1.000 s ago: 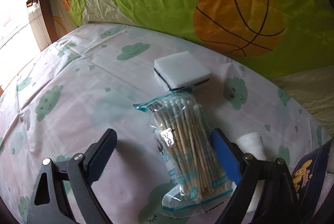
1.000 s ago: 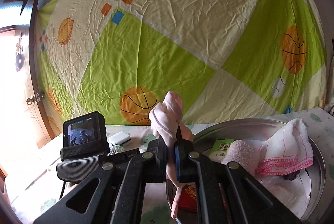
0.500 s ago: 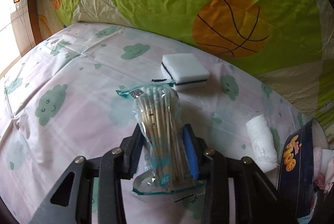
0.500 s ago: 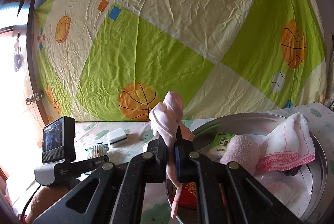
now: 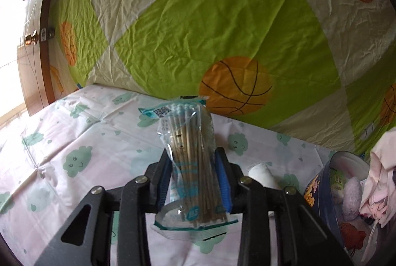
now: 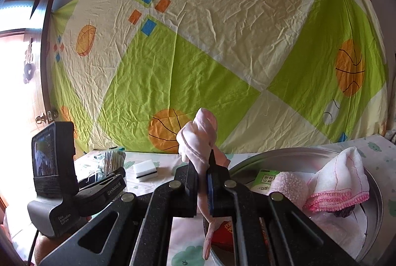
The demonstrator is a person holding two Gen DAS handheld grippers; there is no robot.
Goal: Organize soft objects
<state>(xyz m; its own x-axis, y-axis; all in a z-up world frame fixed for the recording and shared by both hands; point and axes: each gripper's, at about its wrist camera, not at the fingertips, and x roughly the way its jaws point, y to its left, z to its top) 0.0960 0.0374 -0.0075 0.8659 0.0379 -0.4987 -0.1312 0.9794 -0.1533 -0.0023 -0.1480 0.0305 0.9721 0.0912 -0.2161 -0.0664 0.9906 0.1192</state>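
My left gripper (image 5: 192, 155) is shut on a clear pack of cotton swabs (image 5: 184, 127), held upright above the cloud-print sheet (image 5: 74, 142); its blue pads press both sides of the pack. My right gripper (image 6: 201, 167) is shut on a pale pink cloth (image 6: 200, 134), which bunches above the jaws and hangs below them at the near rim of a round tin (image 6: 284, 154). That tin holds a white towel with pink edging (image 6: 341, 179), a pink fluffy puff (image 6: 289, 186) and a green packet (image 6: 263, 179). In the left wrist view the tin (image 5: 319, 191) stands at the right.
A white rolled bandage (image 5: 261, 174) lies on the sheet between my left gripper and the tin. A white sponge with a black layer (image 6: 144, 168) rests further back. A green and cream sheet with basketballs (image 5: 222, 30) hangs behind. A wooden door (image 5: 37, 38) is at left.
My left jaws closed on the swab pack and lifted it off the sheet, tipping upward and moving toward the tin. My right gripper stayed put with the pink cloth.
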